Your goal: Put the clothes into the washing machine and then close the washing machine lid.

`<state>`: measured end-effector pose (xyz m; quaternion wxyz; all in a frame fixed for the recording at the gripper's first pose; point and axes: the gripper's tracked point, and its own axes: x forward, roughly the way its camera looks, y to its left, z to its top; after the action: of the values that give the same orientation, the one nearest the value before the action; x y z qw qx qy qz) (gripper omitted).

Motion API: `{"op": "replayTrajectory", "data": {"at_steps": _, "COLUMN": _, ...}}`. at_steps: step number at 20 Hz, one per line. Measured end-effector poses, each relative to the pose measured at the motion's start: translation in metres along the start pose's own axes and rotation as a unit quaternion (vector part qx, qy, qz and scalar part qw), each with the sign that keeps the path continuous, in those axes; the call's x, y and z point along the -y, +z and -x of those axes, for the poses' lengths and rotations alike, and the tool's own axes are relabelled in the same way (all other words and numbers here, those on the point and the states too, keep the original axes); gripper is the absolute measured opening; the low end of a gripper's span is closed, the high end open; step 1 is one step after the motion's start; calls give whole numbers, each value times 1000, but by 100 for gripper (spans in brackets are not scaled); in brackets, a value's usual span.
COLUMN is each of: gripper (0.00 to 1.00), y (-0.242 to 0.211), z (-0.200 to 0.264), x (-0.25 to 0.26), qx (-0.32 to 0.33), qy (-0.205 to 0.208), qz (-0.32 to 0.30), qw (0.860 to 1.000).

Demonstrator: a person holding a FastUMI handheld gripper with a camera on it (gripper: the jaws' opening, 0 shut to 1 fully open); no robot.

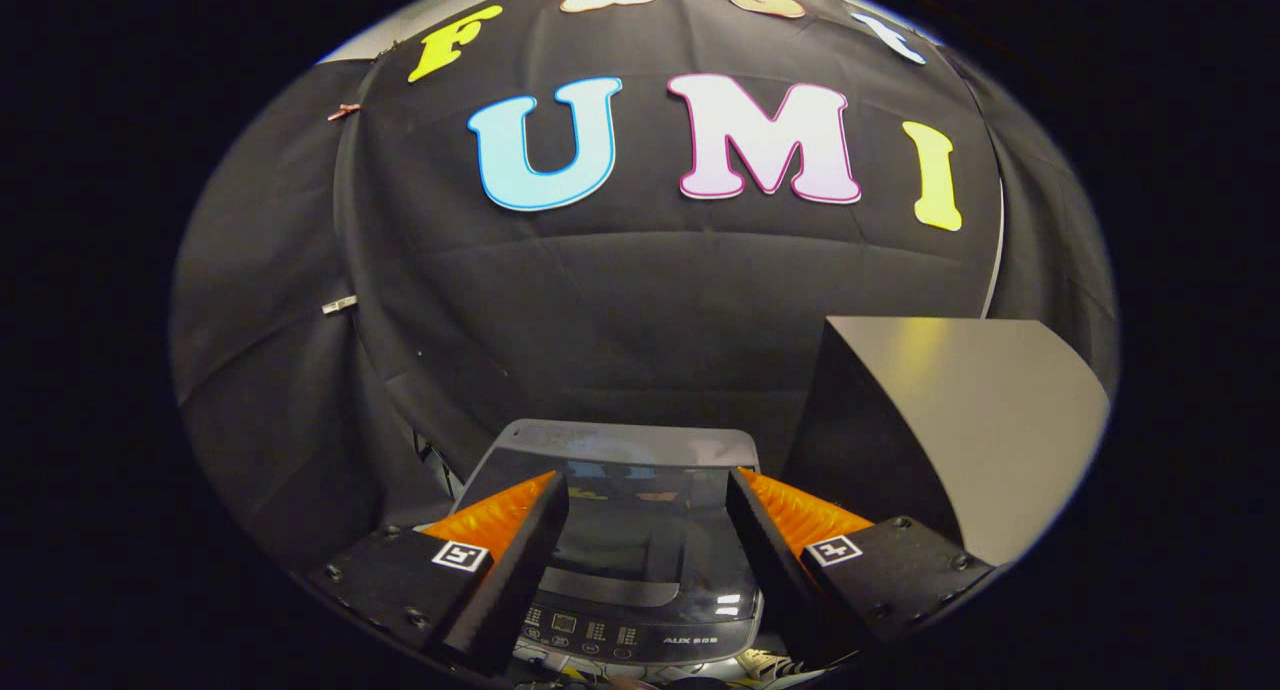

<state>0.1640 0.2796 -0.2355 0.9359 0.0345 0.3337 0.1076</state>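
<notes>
The gripper (647,490) hangs above the washer (640,530), fingers spread wide with nothing between them, and the machine sits right in the gap below. Its dark glossy lid (640,535) lies flat and closed, the control panel (630,632) along the near edge under the fingers. To the right stands a grey box (960,410), close beside the washer, with the black cloth wall (640,300) behind it all; I can't make out any clothes.

Dim booth; overhead light glares off the washing machine lid (640,530) between my fingers (520,530). Fisheye bends the edges; focus stays sharp.
</notes>
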Motion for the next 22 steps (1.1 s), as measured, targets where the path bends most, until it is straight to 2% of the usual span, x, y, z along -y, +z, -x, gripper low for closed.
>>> {"op": "replayTrajectory", "data": {"at_steps": 4, "gripper": 99, "y": 35, "z": 38, "x": 6, "qx": 54, "qy": 17, "qz": 1, "qw": 998}}
{"op": "replayTrajectory", "data": {"at_steps": 9, "gripper": 99, "y": 82, "z": 100, "x": 24, "qx": 137, "qy": 39, "qz": 9, "qw": 990}}
{"op": "replayTrajectory", "data": {"at_steps": 14, "gripper": 98, "y": 125, "z": 178, "x": 61, "qx": 223, "qy": 19, "qz": 34, "qw": 974}}
{"op": "replayTrajectory", "data": {"at_steps": 22, "gripper": 98, "y": 139, "z": 281, "x": 102, "qx": 317, "qy": 17, "qz": 36, "qw": 948}}
